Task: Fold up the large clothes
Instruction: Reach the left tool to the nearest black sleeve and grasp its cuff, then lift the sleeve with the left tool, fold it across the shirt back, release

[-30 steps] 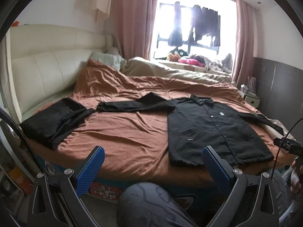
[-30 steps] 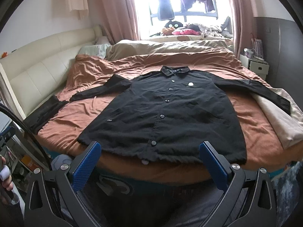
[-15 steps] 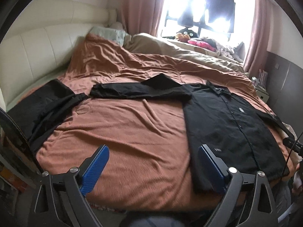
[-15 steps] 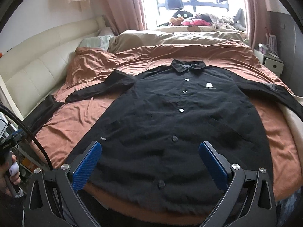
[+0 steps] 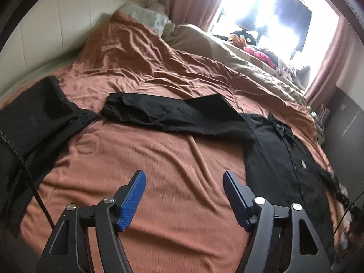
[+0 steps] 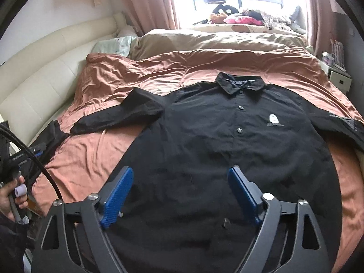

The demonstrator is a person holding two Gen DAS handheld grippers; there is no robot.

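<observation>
A large black button-up shirt (image 6: 227, 150) lies flat, front up, on the rust-brown bed cover, collar toward the window and sleeves spread to both sides. In the left wrist view its body (image 5: 284, 159) is at the right and its left sleeve (image 5: 173, 113) stretches across the middle. My left gripper (image 5: 184, 195) is open and empty, held above the bare cover in front of that sleeve. My right gripper (image 6: 179, 193) is open and empty, held above the shirt's lower front.
A second dark garment (image 5: 34, 118) lies at the bed's left edge. The rust-brown cover (image 5: 159, 163) spreads over the bed, with a beige duvet (image 6: 216, 38) and pillows behind. A cream headboard (image 6: 41, 77) is at the left, a nightstand (image 6: 339, 79) at the right.
Both grippers have moved forward and lower over the bed. The left now faces the spread sleeve; the right is over the shirt's lower front. The shirt has not moved.
</observation>
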